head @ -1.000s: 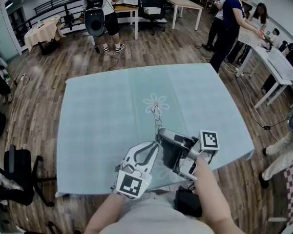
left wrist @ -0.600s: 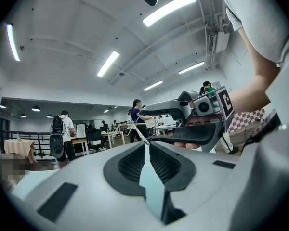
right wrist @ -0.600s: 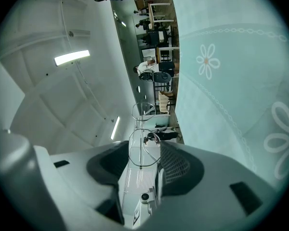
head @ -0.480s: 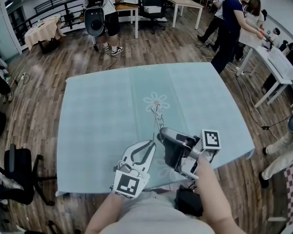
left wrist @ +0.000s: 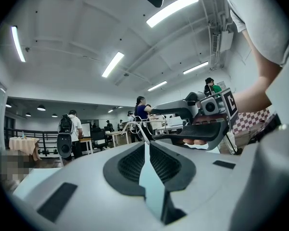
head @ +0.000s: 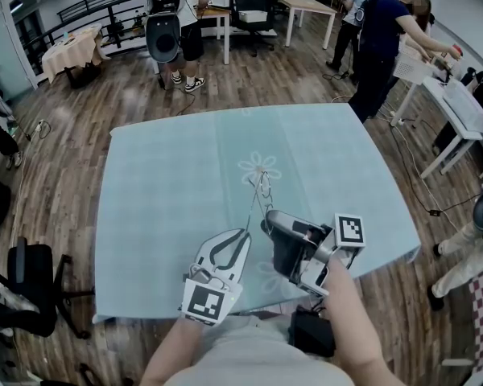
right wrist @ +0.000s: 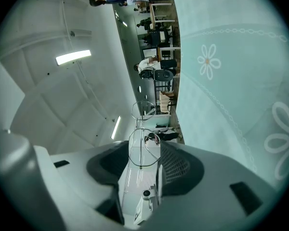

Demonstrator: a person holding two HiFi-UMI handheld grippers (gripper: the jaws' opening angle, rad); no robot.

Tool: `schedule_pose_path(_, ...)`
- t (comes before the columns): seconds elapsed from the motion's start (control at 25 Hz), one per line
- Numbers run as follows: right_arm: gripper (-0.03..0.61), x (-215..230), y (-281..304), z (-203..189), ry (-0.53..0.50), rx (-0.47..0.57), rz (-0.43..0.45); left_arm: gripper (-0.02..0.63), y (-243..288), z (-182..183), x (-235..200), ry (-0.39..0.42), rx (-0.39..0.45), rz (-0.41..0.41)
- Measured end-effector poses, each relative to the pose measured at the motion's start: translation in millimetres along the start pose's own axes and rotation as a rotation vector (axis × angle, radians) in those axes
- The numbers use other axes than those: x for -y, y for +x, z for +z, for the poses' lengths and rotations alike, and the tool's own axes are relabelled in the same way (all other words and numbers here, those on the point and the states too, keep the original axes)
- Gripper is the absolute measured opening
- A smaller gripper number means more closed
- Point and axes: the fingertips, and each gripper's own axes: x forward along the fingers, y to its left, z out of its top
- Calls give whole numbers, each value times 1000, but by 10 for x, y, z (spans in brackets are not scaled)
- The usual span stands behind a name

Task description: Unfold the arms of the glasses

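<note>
Thin wire-framed glasses (head: 259,186) hang in the air above the teal tablecloth (head: 161,191), near its flower print. My right gripper (head: 266,219) is shut on the front of the frame; in the right gripper view the lens rims (right wrist: 143,146) sit between its jaws. From the left, my left gripper (head: 246,233) is shut on the end of one thin arm. In the left gripper view that arm (left wrist: 137,128) runs from the closed jaw tips (left wrist: 147,142) over to the right gripper (left wrist: 192,124). Both grippers point roughly level, close together near the table's front edge.
The table's front edge (head: 249,308) is just below the grippers. A black office chair (head: 28,288) stands at the left and a white table (head: 459,107) at the right. Several people stand beyond the far edge, among them a person with a backpack (head: 165,14).
My left gripper has shifted slightly left and toward me, drawing the arm's end away from the right gripper. The right gripper has stayed put. People in the background have moved.
</note>
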Motion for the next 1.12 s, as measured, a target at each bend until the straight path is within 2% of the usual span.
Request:
schedule_pose_path(0.12, 209, -13, -3, -28, -2, 1, -2, 49, -36, -19, 1, -5, -13, -18)
schedule_pose_path(0.2, 210, -12, -7, -35, -1, 2, -1, 141, -55, -53, -7, 6, -27, -30)
schedule_pose_path(0.32, 210, -11, -15, -39, -4, -5, -3, 167, -78, -84, -43, 11, -35, -51)
schedule_pose_path(0.44, 210, -28, -32, -60, -7, -14, -5, 176, -98, -102, -142, 26, -41, -53)
schedule_pose_path(0.76, 210, -4, -73, -63, -10, -30, 3, 176, 43, -79, -554, 75, -26, 14)
schedule_pose_path(1.12, 210, -84, -50, -155, -18, -64, 15, 176, 268, -7, -578, 119, -16, -23)
